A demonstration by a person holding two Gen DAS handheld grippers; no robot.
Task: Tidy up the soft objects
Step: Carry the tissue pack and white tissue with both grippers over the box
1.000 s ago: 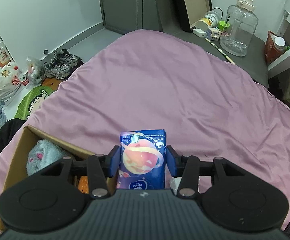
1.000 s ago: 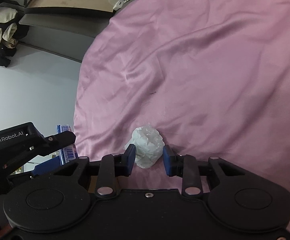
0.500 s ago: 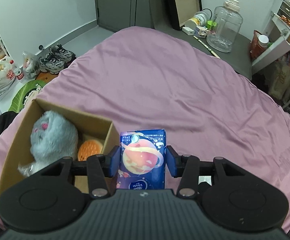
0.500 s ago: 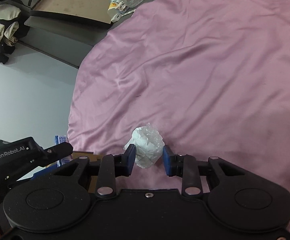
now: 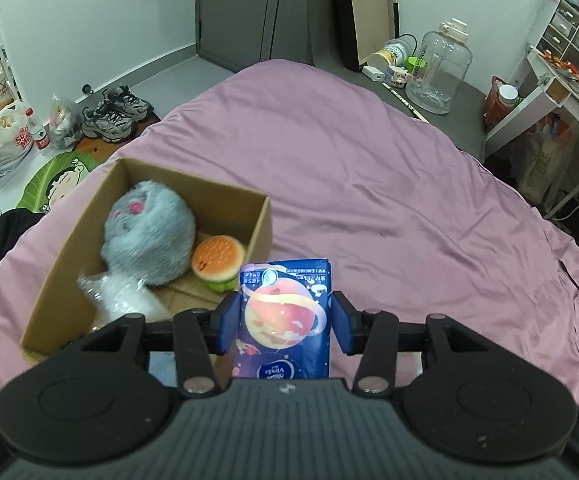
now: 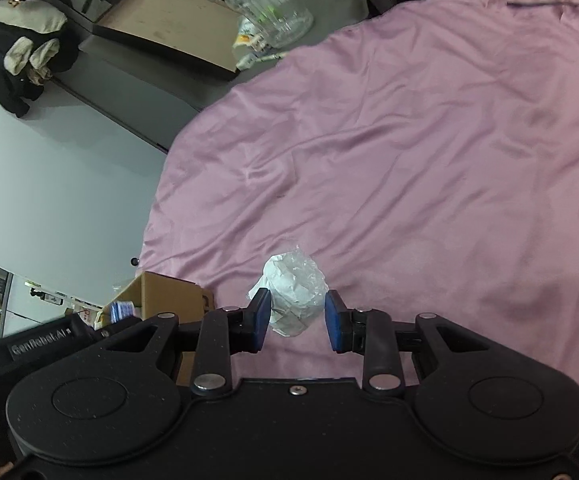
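Observation:
My left gripper (image 5: 285,322) is shut on a blue tissue pack (image 5: 285,320) with a planet print, held just right of an open cardboard box (image 5: 259,226) on the pink bed (image 5: 369,184). The box holds a grey plush toy (image 5: 149,232), a soft burger toy (image 5: 218,262) and a clear plastic-wrapped item (image 5: 119,300). My right gripper (image 6: 296,316) is shut on a white plastic-wrapped roll (image 6: 294,294) above the bed (image 6: 409,160). The box corner (image 6: 165,296) and the left gripper body (image 6: 41,344) show at lower left in the right wrist view.
Shoes (image 5: 113,114), bags (image 5: 1,140) and a green mat (image 5: 55,186) lie on the floor left of the bed. A large clear water jug (image 5: 437,72) and a white desk (image 5: 545,96) stand beyond the far right edge.
My left gripper has risen and pulled back with the tissue pack, so the box interior now shows fully. My right gripper has lifted with the roll and turned toward the box.

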